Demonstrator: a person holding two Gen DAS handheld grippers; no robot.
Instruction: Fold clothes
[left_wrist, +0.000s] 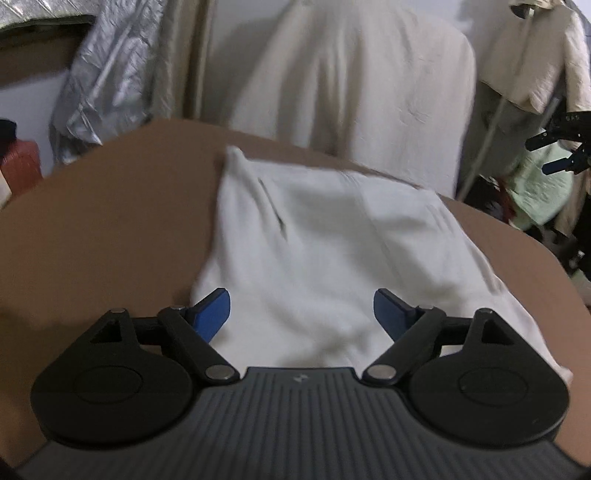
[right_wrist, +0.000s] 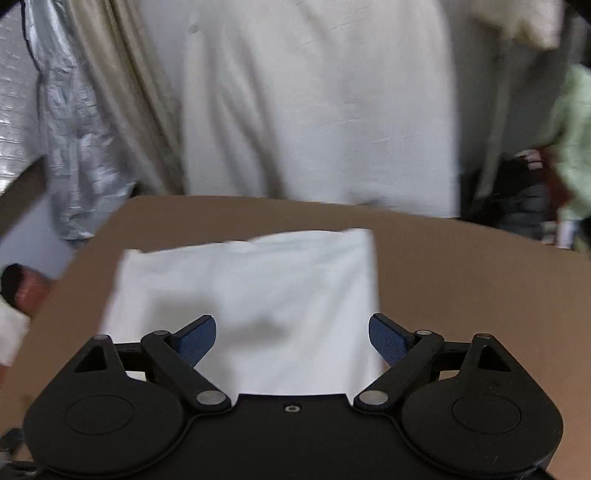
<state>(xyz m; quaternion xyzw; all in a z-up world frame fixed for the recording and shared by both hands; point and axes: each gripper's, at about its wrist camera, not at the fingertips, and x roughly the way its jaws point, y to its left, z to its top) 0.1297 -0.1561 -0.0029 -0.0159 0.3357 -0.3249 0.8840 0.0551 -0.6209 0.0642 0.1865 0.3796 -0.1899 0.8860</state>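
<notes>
White cloth, folded into a rough rectangle, lies flat on a brown table and takes up the middle of it. Seen from the left wrist, its far left corner pokes up a little near the table's back edge, a dark slit runs down its left part, and its right side slopes toward the table's right edge. Bare brown surface stretches wide to the left of the cloth, with a narrower strip on the right. The left gripper hangs over the near end of the cloth with its blue fingers spread wide apart and nothing between them. In the right wrist view the cloth shows a straight right edge and a slightly uneven far edge that stops short of the back of the table, leaving a brown band behind it and open room to the right. The right gripper also stands wide apart above the near part of the cloth, gripping nothing; whether either gripper touches the fabric I cannot tell. Behind the table hangs a pale sheet, with a crinkled silver cover to the left. Both views are blurred.
</notes>
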